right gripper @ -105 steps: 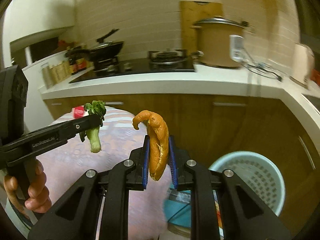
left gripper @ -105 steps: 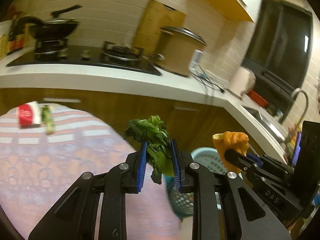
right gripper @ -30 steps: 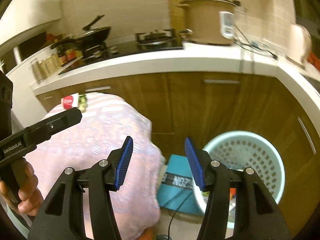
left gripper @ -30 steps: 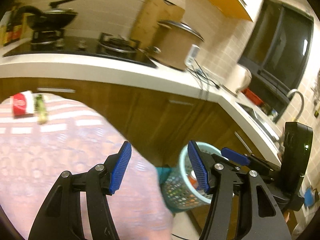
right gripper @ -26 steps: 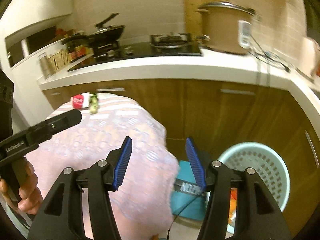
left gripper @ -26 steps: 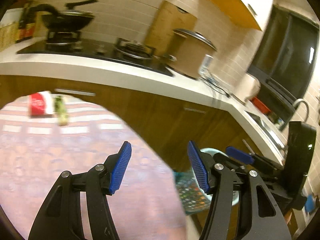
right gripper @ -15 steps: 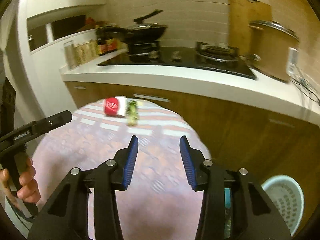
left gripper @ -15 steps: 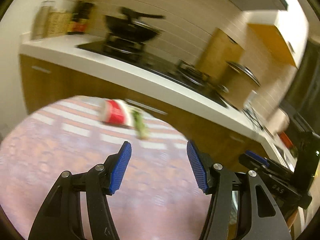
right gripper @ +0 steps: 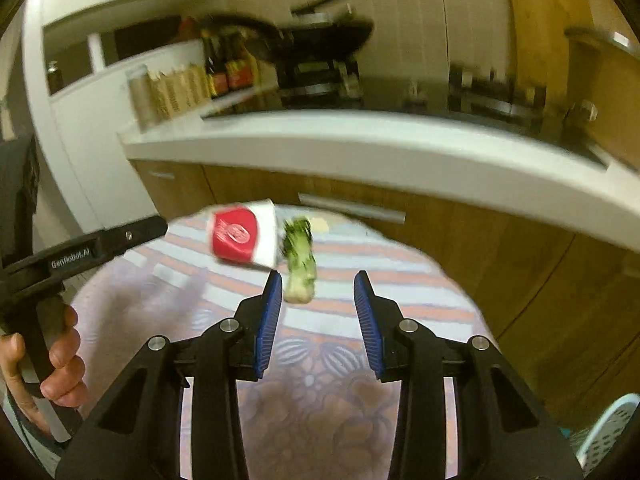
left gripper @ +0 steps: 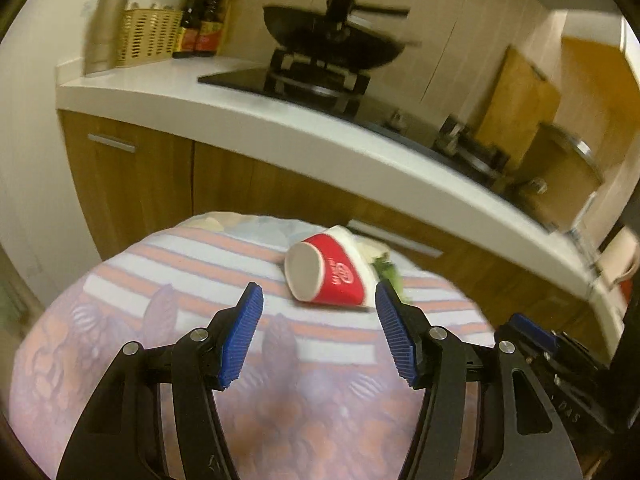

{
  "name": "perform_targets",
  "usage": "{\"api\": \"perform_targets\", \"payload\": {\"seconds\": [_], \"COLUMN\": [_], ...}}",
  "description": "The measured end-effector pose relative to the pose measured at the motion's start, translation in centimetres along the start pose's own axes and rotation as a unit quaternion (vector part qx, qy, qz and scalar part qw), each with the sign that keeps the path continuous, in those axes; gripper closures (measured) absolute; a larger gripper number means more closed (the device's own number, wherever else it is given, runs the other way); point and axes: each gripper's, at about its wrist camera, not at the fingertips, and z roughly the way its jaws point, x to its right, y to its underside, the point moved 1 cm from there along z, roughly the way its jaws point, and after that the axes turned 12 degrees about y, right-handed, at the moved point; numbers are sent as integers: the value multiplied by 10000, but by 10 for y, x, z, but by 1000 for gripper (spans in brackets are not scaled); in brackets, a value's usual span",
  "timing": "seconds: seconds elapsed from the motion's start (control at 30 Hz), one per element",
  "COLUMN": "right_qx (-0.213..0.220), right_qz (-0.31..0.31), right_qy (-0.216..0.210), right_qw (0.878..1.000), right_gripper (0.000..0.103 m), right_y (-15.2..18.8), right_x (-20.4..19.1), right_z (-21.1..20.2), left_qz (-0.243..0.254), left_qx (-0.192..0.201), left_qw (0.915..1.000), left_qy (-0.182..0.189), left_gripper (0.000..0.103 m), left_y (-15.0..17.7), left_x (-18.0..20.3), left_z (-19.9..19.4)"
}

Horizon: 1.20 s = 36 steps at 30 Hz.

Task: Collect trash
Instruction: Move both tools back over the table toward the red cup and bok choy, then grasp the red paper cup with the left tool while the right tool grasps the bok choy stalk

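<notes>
Left fingers: left gripper [left gripper: 318,330] jaws apart, about half spread, nothing between the blue pads [left gripper: 241,336]; they frame the table just short of the cup.
Right fingers: right gripper [right gripper: 318,322] jaws narrower, have just been closing, nothing between them, no contact w/ anything; veg stalk sits just past the left pad [right gripper: 266,322].
Table: round, patterned pink/white striped cloth [left gripper: 132,344], under both grippers.
Cup: red-and-white paper cup [left gripper: 328,274] on its side on the far part of the table, squashed; left view looks into its open mouth, nothing visible inside.
Veg stalk: green leafy piece w/ pale cut end [right gripper: 300,264] just beside the cup, on its right; touching or not, cannot tell.
Left view only: cup's mouth and a white round logo on the red band, too blurred to read; the veg mostly hidden behind cup and right pad; the right gripper's body at the lower right edge.
Right view only: whole veg stalk, cup's red side, a hand [right gripper: 52,364] gripping the left gripper's handle, corner of a pale blue perforated basket [right gripper: 608,436] at bottom right, contents not visible.
Writing: "GenRobot.AI" on the left gripper's arm in the right view; faint "DAS" on the right gripper's body in the left view.
Far: white counter [left gripper: 280,120] over wood cabinets, black wok [left gripper: 332,50] on the hob, sauce bottles [left gripper: 200,16] beside a yellow woven holder [left gripper: 148,36]; labels unreadable, blurred.
</notes>
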Motion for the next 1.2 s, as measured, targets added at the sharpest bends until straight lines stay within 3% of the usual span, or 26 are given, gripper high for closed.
{"api": "perform_targets", "payload": {"seconds": [0.2,0.27,0.5,0.57,0.67,0.73,0.8,0.97,1.03,1.1,1.2], "right_qx": [-557,-415,-407,-385,-402,-433,-457,-454,-417,-417,-428], "right_qz": [122,216,218,213,261,276,255,127,36,-61,-187], "right_qy": [41,-46,-102,-131,-206,-257,-260,-249,-208,-153,-55], "right_qw": [9984,9989,9989,9989,9986,9984,9983,9986,9989,9990,9989], "right_gripper": [69,69,69,69,69,69,69,69,69,69,69], "right_y": [23,21,23,23,22,22,22,23,22,22,22], "right_x": [9,13,15,14,14,15,15,9,6,2,-3], "right_z": [51,47,46,44,46,47,48,47,46,46,46], "left_qz": [111,123,261,295,-1,-72,-104,-186,-52,25,25], "left_qx": [-360,-415,-958,-981,-644,-435,-484,-920,-885,-903,-835], "left_qw": [9993,9990,9885,9899,9963,9985,9984,9950,9956,9951,9959], "left_qy": [26,139,1144,980,573,330,259,340,298,409,352], "left_gripper": [46,47,47,45,44,34,26,26,29,44,51], "left_y": [-1,0,16,17,10,1,-6,-10,-10,-8,-7], "left_x": [-8,-6,6,7,-9,-18,-21,-28,-24,-19,-15], "left_z": [51,58,64,58,44,42,52,89,90,91,89]}}
